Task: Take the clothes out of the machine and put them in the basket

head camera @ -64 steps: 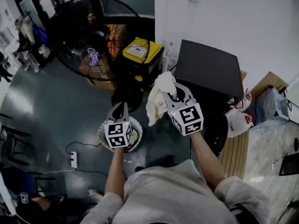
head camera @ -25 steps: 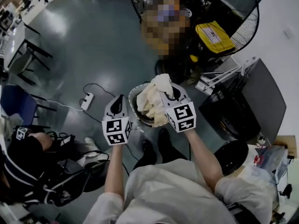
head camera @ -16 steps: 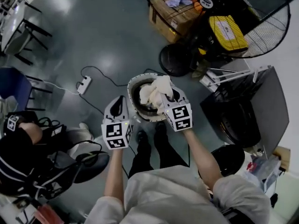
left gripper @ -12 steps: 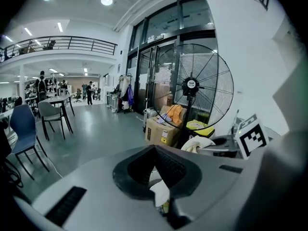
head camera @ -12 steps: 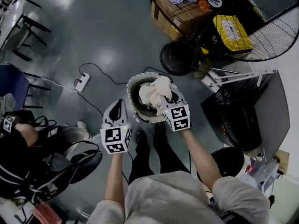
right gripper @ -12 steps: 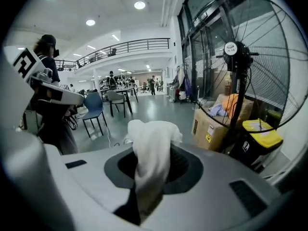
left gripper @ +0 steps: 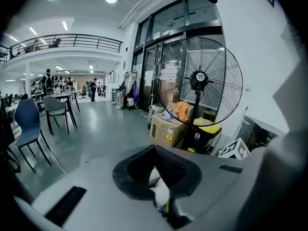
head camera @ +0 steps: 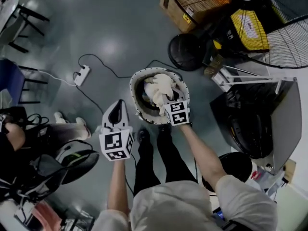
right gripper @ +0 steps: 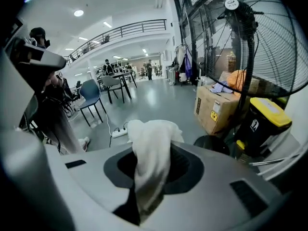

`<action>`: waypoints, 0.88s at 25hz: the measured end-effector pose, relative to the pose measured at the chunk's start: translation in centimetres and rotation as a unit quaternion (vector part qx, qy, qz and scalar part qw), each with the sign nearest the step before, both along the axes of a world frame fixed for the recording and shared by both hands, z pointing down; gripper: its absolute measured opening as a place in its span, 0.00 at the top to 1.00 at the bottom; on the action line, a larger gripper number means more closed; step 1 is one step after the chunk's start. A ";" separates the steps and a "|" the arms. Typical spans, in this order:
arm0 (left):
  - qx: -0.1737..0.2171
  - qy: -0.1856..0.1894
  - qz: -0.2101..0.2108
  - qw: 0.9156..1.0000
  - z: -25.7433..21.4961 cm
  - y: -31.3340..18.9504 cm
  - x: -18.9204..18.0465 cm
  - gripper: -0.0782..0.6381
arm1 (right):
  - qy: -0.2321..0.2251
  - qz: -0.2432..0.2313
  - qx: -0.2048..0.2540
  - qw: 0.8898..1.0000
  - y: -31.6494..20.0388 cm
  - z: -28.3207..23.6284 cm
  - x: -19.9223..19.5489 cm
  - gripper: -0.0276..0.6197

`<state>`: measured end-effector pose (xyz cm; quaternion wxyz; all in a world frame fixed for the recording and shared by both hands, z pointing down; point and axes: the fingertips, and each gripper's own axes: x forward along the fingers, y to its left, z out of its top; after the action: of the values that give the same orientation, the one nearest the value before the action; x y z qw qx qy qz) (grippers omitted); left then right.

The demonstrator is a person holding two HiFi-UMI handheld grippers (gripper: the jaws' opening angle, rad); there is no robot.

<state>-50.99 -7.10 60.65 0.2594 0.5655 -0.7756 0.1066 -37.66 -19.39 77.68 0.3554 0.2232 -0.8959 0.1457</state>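
Clearly the drop-off step is in hand. At 8 o'clock of the round white-rimmed basket [head camera: 133,93] on the floor, the grey left tool [head camera: 117,106] hangs with its jaws together, carrying no garment. The right tool [head camera: 166,100] sits over the basket's 5 o'clock rim, clenched on a crumpled white cloth [head camera: 158,86] that droops into the basket. Next, I judge, those jaws must part so the cloth falls free before returning to the black boxy machine [head camera: 250,124] at 3 o'clock.

The right gripper [head camera: 165,99] holds a white cloth [head camera: 158,86] inside the round basket [head camera: 135,106] on the floor. The left gripper [head camera: 118,109] hovers just beside the basket's rim, tips together.
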 end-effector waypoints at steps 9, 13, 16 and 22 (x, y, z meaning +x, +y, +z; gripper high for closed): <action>-0.004 0.000 -0.002 1.000 0.5 0.7 0.2 0.87 | -0.009 -0.005 -0.023 1.000 0.5 2.5 -1.6 0.50; -0.001 0.000 0.000 1.000 0.1 0.7 0.8 0.87 | -0.014 0.003 -0.017 1.000 0.4 1.1 -0.2 0.58; 0.002 -0.002 0.002 1.000 -0.6 0.6 0.9 0.87 | -0.023 0.015 -0.006 1.000 0.2 -0.8 0.9 0.66; 0.011 -0.007 0.008 1.000 -2.5 0.3 2.0 0.87 | -0.049 0.024 0.020 0.998 0.5 -6.2 3.0 0.82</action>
<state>-48.98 -6.76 58.13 0.2475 0.5735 -0.7740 0.1040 -34.68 -18.87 71.45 0.3032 0.2441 -0.9094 0.1464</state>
